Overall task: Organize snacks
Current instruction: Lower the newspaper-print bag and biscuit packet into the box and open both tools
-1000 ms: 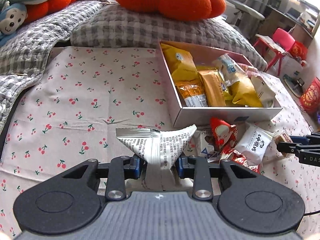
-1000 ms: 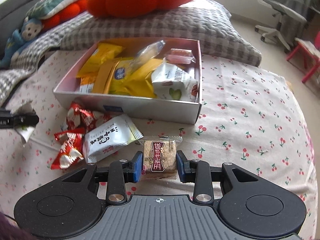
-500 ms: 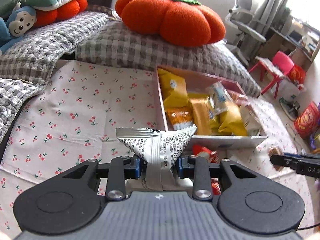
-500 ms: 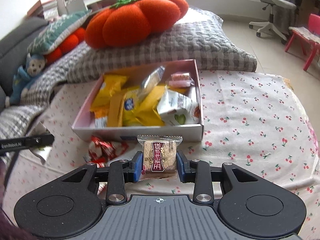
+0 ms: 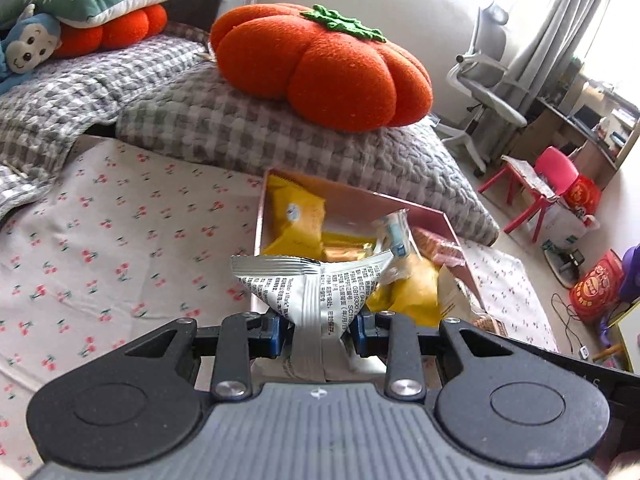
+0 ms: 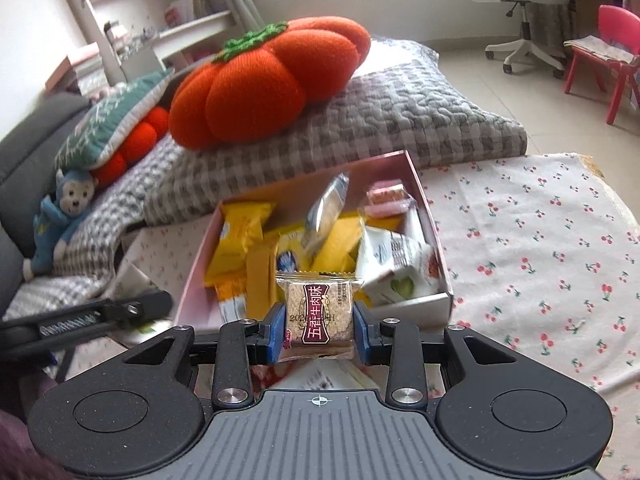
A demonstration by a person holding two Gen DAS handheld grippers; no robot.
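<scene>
A bed covered in a white sheet printed with small red cherries (image 6: 540,248) serves as the work surface, and at its head a grey-and-white checked quilted pillow (image 5: 224,128) props up a big orange plush pumpkin cushion with a green felt stalk (image 5: 324,68), so the soft clutter sits out of the way of the sorting. Just in front of that pillow lies an open shallow pink cardboard box (image 6: 434,236), the collecting place, already crowded with yellow snack packets (image 6: 240,240), a white pouch and a small pink wrapped piece, which suggests the job is well along. The left gripper (image 5: 318,330) has its blue pads closed narrowly on the lower part of a silver foil snack packet with black printed text (image 5: 316,284), pinched near one end so the crimped top fans out above the jaws; it hangs in front of the box's near left corner, probably on the way in. The right gripper (image 6: 318,332) is likewise clamped on a small clear-wrapped square sesame-coloured biscuit with a dark red label (image 6: 320,316), gripped by its two side edges and upright, poised before the box's near wall, apparently so that both snacks can be dropped in together.
</scene>
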